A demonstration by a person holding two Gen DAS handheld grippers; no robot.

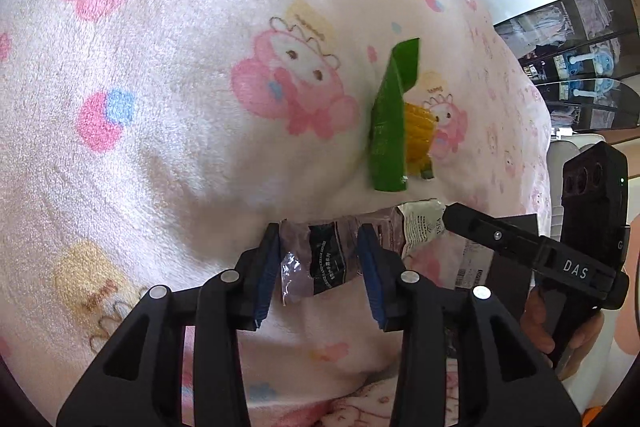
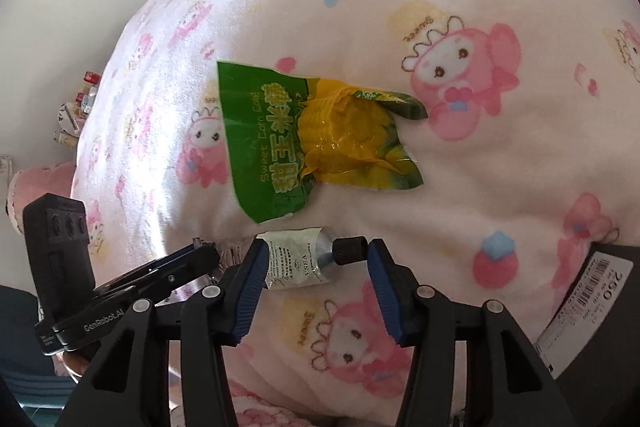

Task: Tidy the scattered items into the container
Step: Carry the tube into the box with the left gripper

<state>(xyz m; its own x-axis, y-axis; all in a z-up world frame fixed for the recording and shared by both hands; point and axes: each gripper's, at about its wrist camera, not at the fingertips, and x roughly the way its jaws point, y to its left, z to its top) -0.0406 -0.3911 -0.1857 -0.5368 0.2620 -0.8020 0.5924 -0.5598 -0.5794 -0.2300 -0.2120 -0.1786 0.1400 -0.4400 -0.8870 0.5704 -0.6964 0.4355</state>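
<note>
A crumpled hand-cream tube (image 1: 328,259) with a black label lies on the pink cartoon blanket, between the open fingers of my left gripper (image 1: 320,269). In the right wrist view the same tube's silver end and black cap (image 2: 304,259) lie between the open fingers of my right gripper (image 2: 316,281). A green and yellow sweet-corn wrapper (image 2: 316,139) lies just beyond the tube; it also shows in the left wrist view (image 1: 394,123). A dark box with a white barcode label (image 2: 592,307) sits at the right edge.
The pink fleece blanket (image 1: 160,107) covers a humped bed surface. The other gripper shows in each view, at the right (image 1: 560,259) and at the left (image 2: 100,291). Shelves with goods (image 1: 580,67) stand beyond the bed.
</note>
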